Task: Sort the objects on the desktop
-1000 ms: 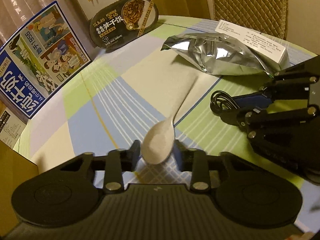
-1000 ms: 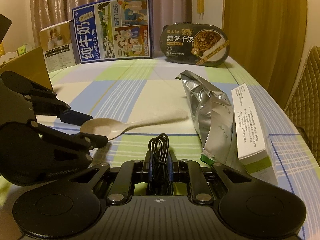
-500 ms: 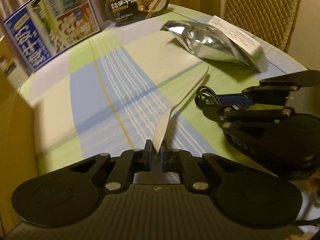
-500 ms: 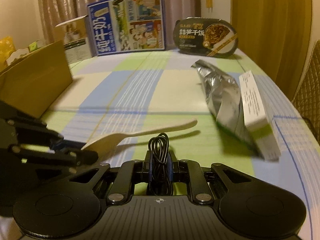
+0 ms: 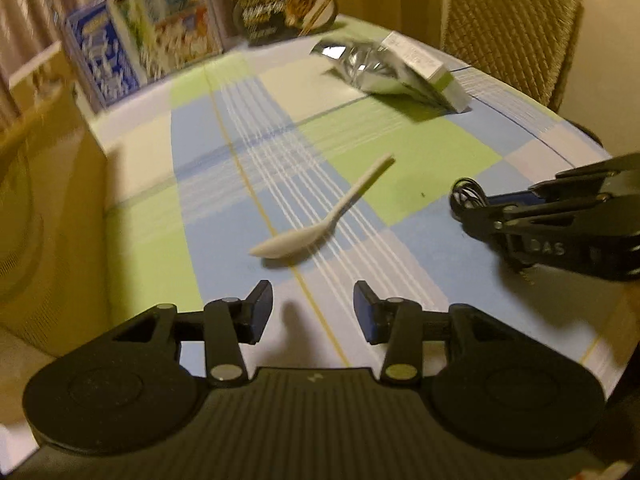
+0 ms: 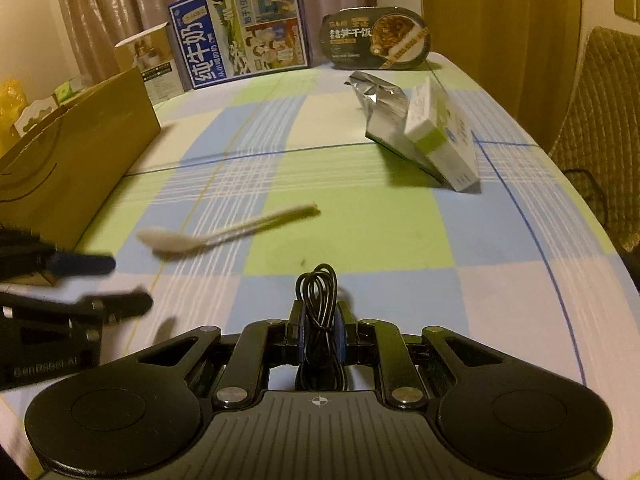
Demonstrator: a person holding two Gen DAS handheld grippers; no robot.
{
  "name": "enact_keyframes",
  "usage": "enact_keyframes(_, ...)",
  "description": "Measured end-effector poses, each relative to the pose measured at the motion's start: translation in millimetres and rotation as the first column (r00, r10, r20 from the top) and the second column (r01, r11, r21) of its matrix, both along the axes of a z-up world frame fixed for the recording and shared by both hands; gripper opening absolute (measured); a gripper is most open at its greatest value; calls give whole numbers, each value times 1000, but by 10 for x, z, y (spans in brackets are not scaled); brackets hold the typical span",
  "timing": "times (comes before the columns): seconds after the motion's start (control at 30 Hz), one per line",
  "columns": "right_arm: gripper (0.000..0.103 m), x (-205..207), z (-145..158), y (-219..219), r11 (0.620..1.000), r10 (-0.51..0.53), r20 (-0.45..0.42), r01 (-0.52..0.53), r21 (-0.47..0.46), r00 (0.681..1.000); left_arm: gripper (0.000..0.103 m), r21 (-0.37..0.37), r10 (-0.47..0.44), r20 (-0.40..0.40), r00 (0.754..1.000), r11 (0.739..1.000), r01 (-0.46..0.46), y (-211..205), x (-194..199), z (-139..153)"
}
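While the left gripper (image 5: 313, 307) stands with jaws spread and nothing between them, the white spoon (image 5: 320, 223) is just ahead of it over the checked tablecloth (image 5: 420, 160). Right gripper (image 6: 319, 334) clamps a coiled black cable (image 6: 318, 304).

Matt plastic spoon (image 5: 320, 224), woven checked tablecloth (image 5: 400, 152), shiny foil pouch (image 5: 372, 72).
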State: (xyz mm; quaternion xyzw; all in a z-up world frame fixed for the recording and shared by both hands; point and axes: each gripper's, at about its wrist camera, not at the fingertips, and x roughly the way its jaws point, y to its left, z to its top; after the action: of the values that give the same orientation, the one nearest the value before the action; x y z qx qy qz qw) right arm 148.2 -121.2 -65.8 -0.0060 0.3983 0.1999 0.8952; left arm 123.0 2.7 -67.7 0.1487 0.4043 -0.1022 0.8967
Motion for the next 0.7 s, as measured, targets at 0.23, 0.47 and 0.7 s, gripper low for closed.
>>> enact_keyframes(0.23,11,37,7,-50,1000,-4,6,4,14,1000,42,78,-132,45,990,989,128,-19,213,3)
enact_keyframes(0.47,11,50,-29,-70,1000,2,14,-3,21,1000,45,79,-197,-12,980,977,197,42,474,-152)
enact_keyframes(0.7,11,84,-36,-64,1000,7,20,-8,24,1000,41,43,-239,-48,970,969,241,79,558,-185)
